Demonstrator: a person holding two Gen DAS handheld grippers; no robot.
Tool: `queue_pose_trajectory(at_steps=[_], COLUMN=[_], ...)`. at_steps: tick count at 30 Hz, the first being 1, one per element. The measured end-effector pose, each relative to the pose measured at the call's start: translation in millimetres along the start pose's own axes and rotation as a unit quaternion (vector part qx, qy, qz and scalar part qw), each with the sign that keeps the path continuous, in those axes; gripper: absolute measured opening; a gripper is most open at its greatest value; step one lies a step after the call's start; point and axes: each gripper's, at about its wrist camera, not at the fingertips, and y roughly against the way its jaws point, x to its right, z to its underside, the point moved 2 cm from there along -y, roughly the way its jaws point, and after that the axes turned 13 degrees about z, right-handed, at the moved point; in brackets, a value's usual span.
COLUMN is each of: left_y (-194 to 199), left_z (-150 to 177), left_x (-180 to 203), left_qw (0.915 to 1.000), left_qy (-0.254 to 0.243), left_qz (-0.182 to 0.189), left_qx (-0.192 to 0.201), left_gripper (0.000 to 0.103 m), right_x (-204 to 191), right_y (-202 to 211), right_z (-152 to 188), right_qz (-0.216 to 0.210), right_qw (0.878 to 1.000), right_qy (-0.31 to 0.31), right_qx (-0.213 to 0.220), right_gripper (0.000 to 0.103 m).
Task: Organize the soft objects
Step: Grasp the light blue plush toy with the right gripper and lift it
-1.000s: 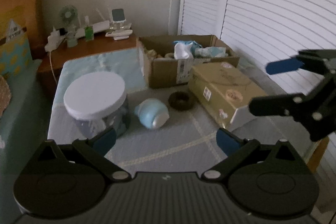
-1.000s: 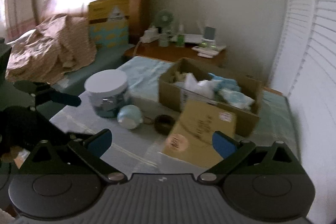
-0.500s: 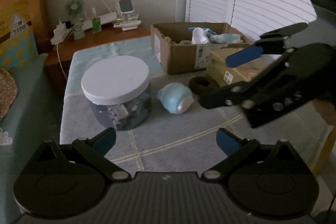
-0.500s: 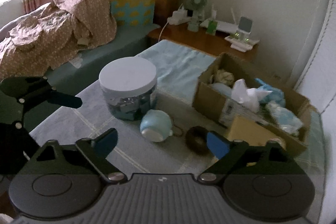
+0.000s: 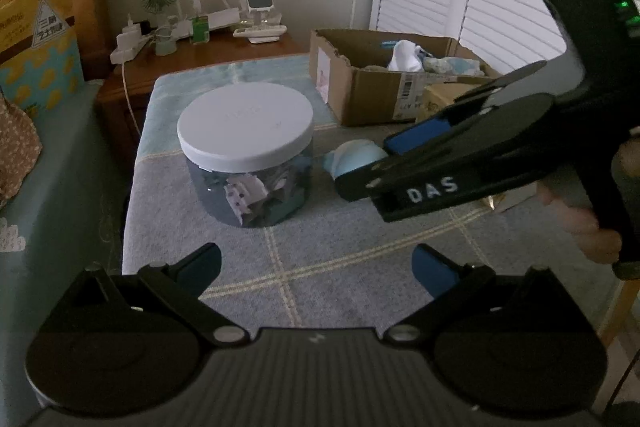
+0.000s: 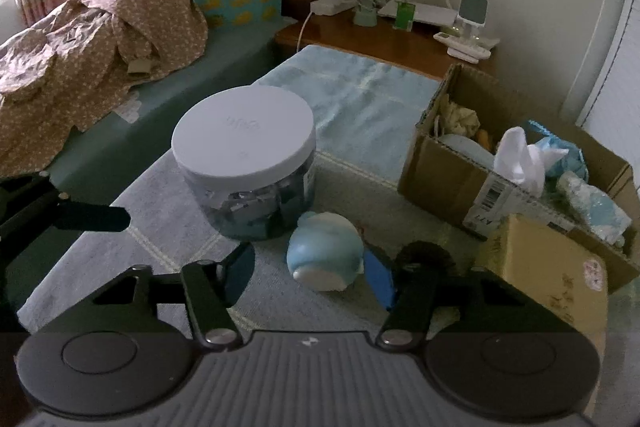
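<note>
From my left wrist view, my left gripper [image 5: 316, 267] hangs with its jaws spread wide and nothing between them, over the checked grey-blue cloth [image 5: 320, 247]. The white-lidded jar [image 5: 246, 151] stands just beyond my fingertips, and I take it as my landmark. Right of the jar lies the pale blue soft toy [image 5: 352, 159], close to it but not touching. My right gripper [image 5: 372, 167] reaches in from the right, its blue pads around that toy; from here I cannot tell whether they touch it. A hand [image 5: 576, 215] holds its grip. Behind and right of the jar sits an open cardboard box [image 5: 360, 95] with white and pale blue soft things inside.

From my right wrist view, my right gripper [image 6: 308, 275] has its jaws closing, with the soft toy [image 6: 324, 251] between them. The right pad [image 6: 380, 279] sits just at the toy's side; the left pad [image 6: 240, 267] stands apart from it, so nothing is pinched yet. The toy lies just in front and right of the jar [image 6: 244, 163]. A dark fuzzy ring [image 6: 424, 255] lies right of the toy. The cardboard box [image 6: 440, 167] stands well right of the jar, and a closed tan box [image 6: 548, 267] leans before it
</note>
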Motion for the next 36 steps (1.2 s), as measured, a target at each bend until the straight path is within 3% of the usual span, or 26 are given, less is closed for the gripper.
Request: queue_pose_trajectory(at_steps=[5, 10, 19, 30, 34, 36], left_y=[1, 2, 0, -8, -31, -47], left_z=[2, 3, -4, -46, -61, -66], left_x=[-1, -1, 9, 44, 59, 64], left_qw=[1.0, 1.0, 0.9975, 0.9761, 0.9661, 0.9629], left_qy=[0.005, 0.0, -0.068, -0.204, -0.242, -0.252], left_qz=[-0.001, 0.004, 0.007, 0.068, 0.083, 0.089], left_qx=[0.002, 0.002, -0.016, -0.03, -0.033, -0.038], left_gripper=[0.101, 0.101, 0.098, 0.092, 0.081, 0.071], right_x=[-4, -1, 6, 49, 69, 78], right_y=[-10, -12, 19, 82, 97, 100], right_z=[-1, 0, 10, 18, 23, 25], right_qz=[0.03, 0.027, 0.021, 0.031, 0.048, 0.057], right_qw=[1.0, 1.0, 1.0, 0.997, 0.995, 0.994], right_qy=[0.006, 0.003, 0.003, -0.044, -0.066, -0.077], right_qx=[0.0, -0.008, 0.008, 0.046, 0.058, 0.06], right_gripper=[0.054, 0.047, 0.046, 0.046, 0.046, 0.046])
